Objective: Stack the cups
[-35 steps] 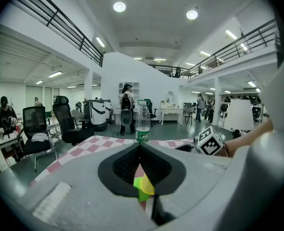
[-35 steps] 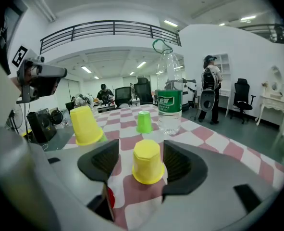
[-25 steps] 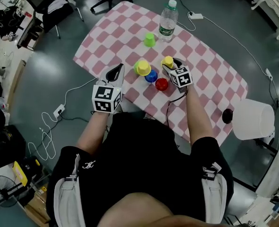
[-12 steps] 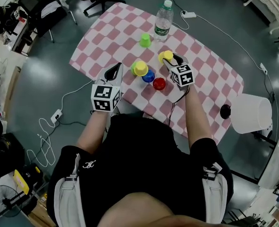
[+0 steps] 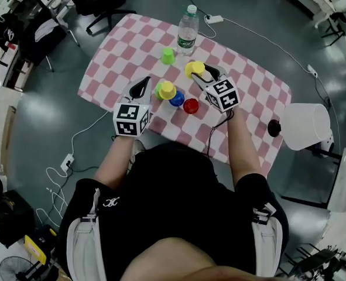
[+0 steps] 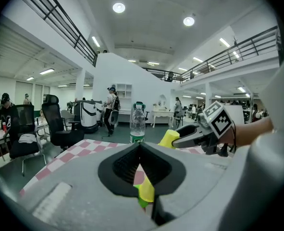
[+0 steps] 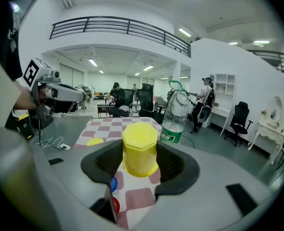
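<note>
My right gripper (image 5: 201, 75) (image 7: 141, 154) is shut on an upside-down yellow cup (image 5: 194, 69) (image 7: 140, 143) and holds it above the checkered table (image 5: 114, 57). Its jaws have just been closing, with this cup between them. On the cloth stand another yellow cup (image 5: 167, 89) on a green one (image 5: 158, 91), a blue cup (image 5: 176, 99), a red cup (image 5: 191, 105) and a lone green cup (image 5: 168, 55). My left gripper (image 5: 142, 85) (image 6: 141, 146) hovers shut and empty just left of the yellow-on-green pair (image 6: 145, 192).
A water bottle (image 5: 187, 22) (image 7: 174, 114) stands at the table's far side. A white round object (image 5: 304, 127) and a small black thing (image 5: 273, 127) are by the right end. Cables and a power strip (image 5: 66, 163) lie on the floor at left.
My right gripper has lifted the yellow cup up off the cloth. The left gripper has shifted slightly toward the yellow-on-green pair.
</note>
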### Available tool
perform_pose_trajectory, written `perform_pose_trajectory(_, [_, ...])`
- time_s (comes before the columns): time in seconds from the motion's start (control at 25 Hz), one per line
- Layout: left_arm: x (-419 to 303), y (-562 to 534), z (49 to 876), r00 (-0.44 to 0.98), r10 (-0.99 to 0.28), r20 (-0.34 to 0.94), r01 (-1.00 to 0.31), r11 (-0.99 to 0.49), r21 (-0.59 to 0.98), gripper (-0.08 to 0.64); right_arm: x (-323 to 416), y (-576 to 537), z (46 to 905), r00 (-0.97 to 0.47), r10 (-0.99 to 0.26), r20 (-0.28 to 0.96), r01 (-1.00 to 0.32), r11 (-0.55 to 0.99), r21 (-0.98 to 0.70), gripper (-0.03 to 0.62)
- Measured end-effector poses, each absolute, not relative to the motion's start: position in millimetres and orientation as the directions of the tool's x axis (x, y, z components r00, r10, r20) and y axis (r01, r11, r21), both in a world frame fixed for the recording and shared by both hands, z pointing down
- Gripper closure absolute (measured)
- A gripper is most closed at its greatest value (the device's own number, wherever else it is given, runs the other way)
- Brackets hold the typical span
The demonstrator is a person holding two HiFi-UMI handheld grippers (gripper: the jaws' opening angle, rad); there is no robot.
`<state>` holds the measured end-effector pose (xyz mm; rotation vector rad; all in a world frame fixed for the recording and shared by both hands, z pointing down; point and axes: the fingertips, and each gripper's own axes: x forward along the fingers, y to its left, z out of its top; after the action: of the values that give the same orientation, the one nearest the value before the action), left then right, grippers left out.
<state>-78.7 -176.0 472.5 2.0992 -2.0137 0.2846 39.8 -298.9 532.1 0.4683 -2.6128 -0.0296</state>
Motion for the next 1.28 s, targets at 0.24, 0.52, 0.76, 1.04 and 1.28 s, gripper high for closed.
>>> perform_pose_trajectory(0.24, [-75.4,-187.9,469.2,0.135,-0.949,0.286,-0.991,-0.133,0.028,0.548,46.6,-278.8,527.4,-0.813,-0.351,0.465,-0.355,0.931,0.083,0.373])
perform_pose_trajectory(0.52, [-76.2,-193.0,472.4,0.248,-0.922,0.296,-0.968,-0.249,0.035,0.548,49.3,-250.3,546.0,-0.767,-0.398,0.504,-0.43,0.901,0.059,0.373])
perform_pose_trajectory(0.76, [-79.9,-193.9,482.1,0.312,-0.897,0.312,-0.949,-0.313,0.051,0.548,46.2,-226.4,573.7,-0.73,-0.406,0.549,-0.479,0.878,0.013,0.373])
perform_pose_trajectory(1.04, [-82.5,-190.1,487.4,0.346,-0.883,0.318,-0.937,-0.343,0.068,0.548,48.6,-213.8,601.9,-0.692,-0.416,0.59,-0.514,0.858,0.002,0.371])
perform_pose_trajectory(1.28, [-87.6,-183.4,490.5,0.344,-0.882,0.323,-0.938,-0.341,0.067,0.548,52.2,-209.4,620.1,-0.67,-0.429,0.606,-0.536,0.844,0.006,0.37])
